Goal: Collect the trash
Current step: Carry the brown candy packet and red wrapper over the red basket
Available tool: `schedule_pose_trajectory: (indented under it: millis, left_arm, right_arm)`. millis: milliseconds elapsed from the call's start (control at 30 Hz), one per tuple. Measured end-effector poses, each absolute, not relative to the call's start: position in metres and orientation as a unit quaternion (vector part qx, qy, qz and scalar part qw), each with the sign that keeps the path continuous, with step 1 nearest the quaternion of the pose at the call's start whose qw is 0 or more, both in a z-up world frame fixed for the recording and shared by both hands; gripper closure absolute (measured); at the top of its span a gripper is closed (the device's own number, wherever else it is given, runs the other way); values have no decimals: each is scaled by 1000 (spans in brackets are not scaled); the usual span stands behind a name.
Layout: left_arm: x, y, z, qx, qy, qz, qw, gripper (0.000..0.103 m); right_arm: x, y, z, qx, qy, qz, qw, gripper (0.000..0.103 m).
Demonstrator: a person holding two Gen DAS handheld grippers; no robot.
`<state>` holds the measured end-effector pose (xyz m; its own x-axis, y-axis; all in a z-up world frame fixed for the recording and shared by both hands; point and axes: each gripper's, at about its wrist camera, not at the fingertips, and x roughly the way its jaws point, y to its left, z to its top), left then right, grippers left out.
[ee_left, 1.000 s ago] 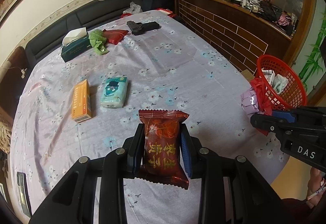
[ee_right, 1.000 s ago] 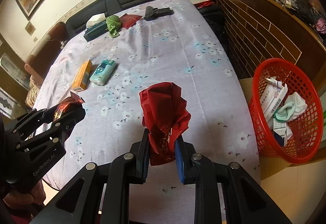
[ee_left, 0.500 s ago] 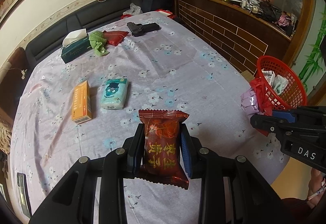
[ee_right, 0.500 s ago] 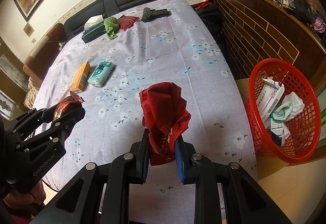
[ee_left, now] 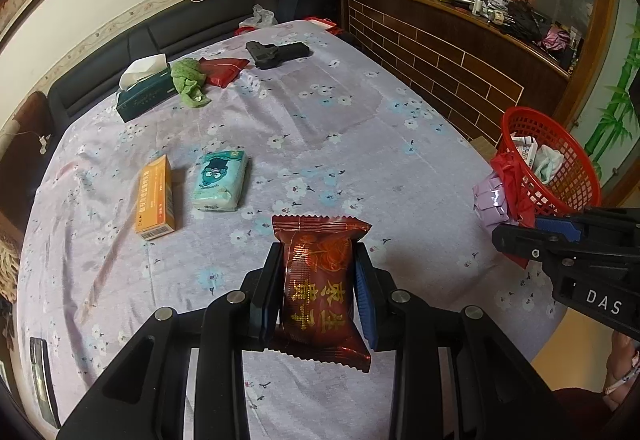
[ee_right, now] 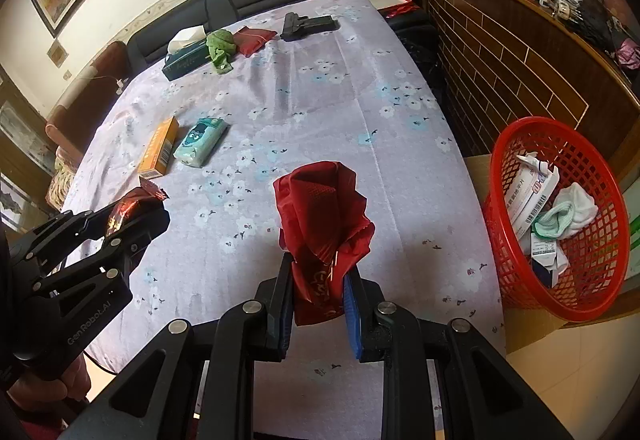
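Left gripper is clamped on a red snack packet; right gripper is clamped on crumpled red wrapper, left of the red basket.

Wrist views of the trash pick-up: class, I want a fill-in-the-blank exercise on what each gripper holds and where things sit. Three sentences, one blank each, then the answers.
1. The left gripper is shut on a dark red snack ______.
2. The right gripper is shut on a crumpled red bag, and the basket beside the table is coloured ______.
3. On the table, the teal tissue pack lies right beside an ______ box.

Answers: packet; red; orange
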<state>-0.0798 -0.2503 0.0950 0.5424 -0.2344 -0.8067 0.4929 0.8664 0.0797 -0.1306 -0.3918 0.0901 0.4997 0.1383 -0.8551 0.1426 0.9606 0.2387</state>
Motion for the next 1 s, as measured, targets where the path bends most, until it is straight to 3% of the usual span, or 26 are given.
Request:
schedule_pose_trajectory:
  millis: [533,1000]
  left_arm:
    - [-83,-289,96,154,429,-257,852,72]
    - [-93,-415,131,160,415,-403,800,72]
  right_arm:
    - [-152,-435,89,174,497,-39,849,80]
    - [-209,-569,116,254,451,-156,841,79]
